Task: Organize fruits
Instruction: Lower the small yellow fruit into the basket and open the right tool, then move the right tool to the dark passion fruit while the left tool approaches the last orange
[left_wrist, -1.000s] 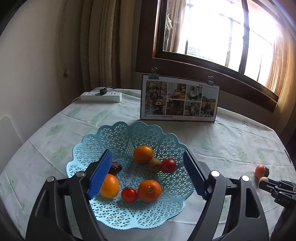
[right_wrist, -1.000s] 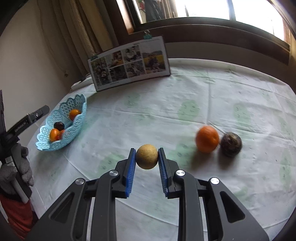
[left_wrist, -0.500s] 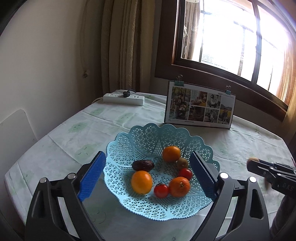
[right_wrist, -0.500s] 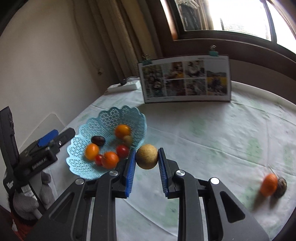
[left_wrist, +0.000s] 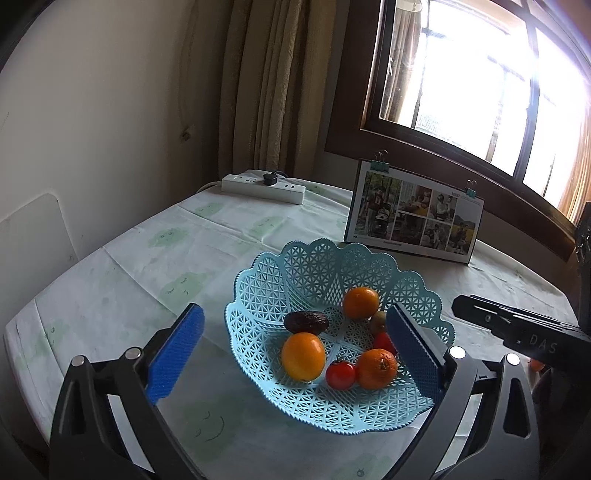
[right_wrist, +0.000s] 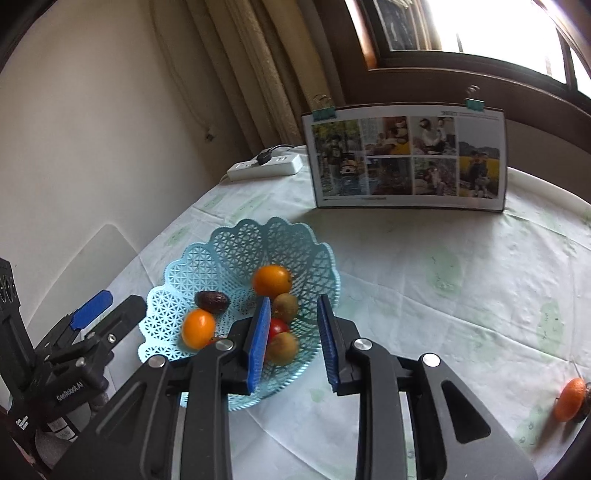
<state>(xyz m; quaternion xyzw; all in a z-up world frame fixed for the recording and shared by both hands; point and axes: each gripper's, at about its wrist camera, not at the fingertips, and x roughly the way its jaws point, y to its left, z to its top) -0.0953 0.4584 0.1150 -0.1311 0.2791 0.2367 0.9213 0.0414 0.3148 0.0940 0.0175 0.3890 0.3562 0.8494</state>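
Right wrist view: our right gripper (right_wrist: 291, 341) hangs over the near right rim of the basket (right_wrist: 229, 251), its fingers (right_wrist: 258, 339) spread and pinching nothing. Between those fingers, down in the basket, we see a tan fruit (right_wrist: 282, 347), with a tomato (right_wrist: 277, 326) just beyond it against the left finger and a kiwi (right_wrist: 285, 305) farther ahead. Past the fingertips sits an orange (right_wrist: 271, 280); left of the left finger lie a dark avocado (right_wrist: 211, 301) and a second orange (right_wrist: 198, 328). Far right of the right finger, well apart from the basket, a loose orange (right_wrist: 569, 400) rests on the bench (right_wrist: 424, 266), touching a dark fruit at the frame edge. A photo board (right_wrist: 406, 158) stands ahead, a power strip (right_wrist: 266, 168) left of it.

Left wrist view: our left gripper (left_wrist: 295, 354) has its fingers (left_wrist: 177, 354) wide apart, gripping nothing. The basket (left_wrist: 314, 266) sits between them, nearer the right finger, which overlaps its right rim. Inside we see two oranges, one tomato (left_wrist: 340, 374) and a third orange (left_wrist: 376, 369) close to the right finger. The right gripper's black body (left_wrist: 517, 328) reaches in beyond the right finger.
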